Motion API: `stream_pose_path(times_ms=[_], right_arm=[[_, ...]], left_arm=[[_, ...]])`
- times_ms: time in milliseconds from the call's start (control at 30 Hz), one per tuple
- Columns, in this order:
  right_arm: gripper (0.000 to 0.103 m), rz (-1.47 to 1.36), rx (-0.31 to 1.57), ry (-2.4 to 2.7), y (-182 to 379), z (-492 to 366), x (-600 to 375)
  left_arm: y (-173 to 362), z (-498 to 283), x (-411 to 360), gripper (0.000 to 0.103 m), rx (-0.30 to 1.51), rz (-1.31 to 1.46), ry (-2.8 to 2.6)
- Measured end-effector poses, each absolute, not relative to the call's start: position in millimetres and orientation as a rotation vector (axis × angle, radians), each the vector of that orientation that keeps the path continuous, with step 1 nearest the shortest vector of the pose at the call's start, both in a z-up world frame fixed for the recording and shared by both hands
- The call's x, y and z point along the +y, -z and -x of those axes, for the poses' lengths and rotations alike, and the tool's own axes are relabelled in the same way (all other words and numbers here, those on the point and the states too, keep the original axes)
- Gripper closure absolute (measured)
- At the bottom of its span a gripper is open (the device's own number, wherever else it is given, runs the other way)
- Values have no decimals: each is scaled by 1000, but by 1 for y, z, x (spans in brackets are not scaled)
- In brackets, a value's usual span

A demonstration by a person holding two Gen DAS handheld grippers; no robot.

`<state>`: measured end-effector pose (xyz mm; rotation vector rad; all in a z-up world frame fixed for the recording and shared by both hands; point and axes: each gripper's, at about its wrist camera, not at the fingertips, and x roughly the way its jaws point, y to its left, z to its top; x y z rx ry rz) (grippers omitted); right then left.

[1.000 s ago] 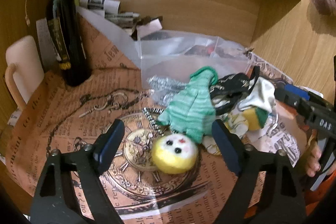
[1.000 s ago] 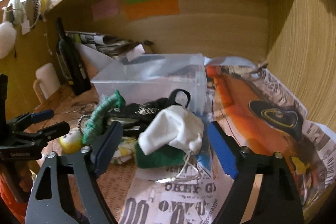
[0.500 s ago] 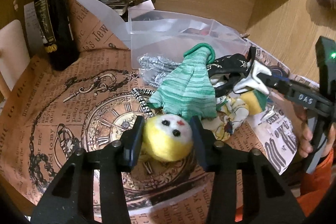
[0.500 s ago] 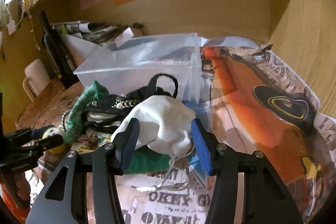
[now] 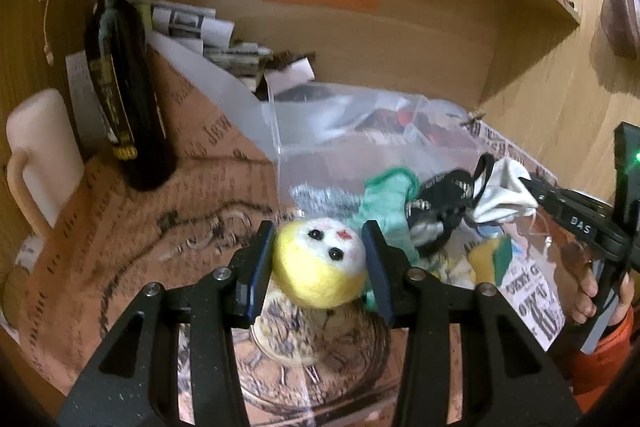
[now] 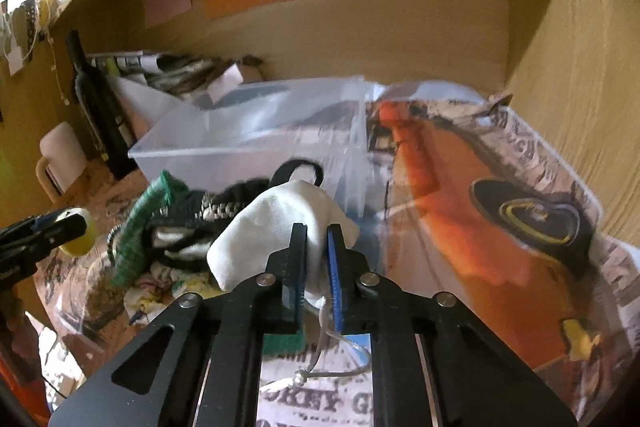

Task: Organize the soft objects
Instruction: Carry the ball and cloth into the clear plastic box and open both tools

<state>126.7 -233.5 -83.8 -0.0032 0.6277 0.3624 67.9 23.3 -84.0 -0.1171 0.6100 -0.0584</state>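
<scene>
The left gripper fingers clamp the round yellow-and-white plush ball above the surface; the right gripper pinches the white cloth pouch. The clear plastic bin seems to hold none yet; about 4 items remain piled.

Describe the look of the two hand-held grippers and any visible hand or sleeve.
Both hand-held grippers, left and right, are matte black with triangular cutouts, silver screws and blue pads. The right one, seen side-on, bears white "DAS" lettering and a green light. Bare fingers, orange sleeve.

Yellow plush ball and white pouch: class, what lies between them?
In the left wrist view, a green knitted sock and black strap bundle lie between yellow plush ball and white pouch.
</scene>
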Motion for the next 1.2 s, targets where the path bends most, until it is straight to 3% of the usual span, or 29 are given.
stream_pose_path(times_ms=[667, 1200], right_arm=[[95, 36, 367, -329, 3, -149, -227], [95, 141, 470, -402, 19, -210, -179]], left_arm=[[28, -129, 37, 59, 483, 111, 47], [57, -229, 42, 59, 701, 114, 93]])
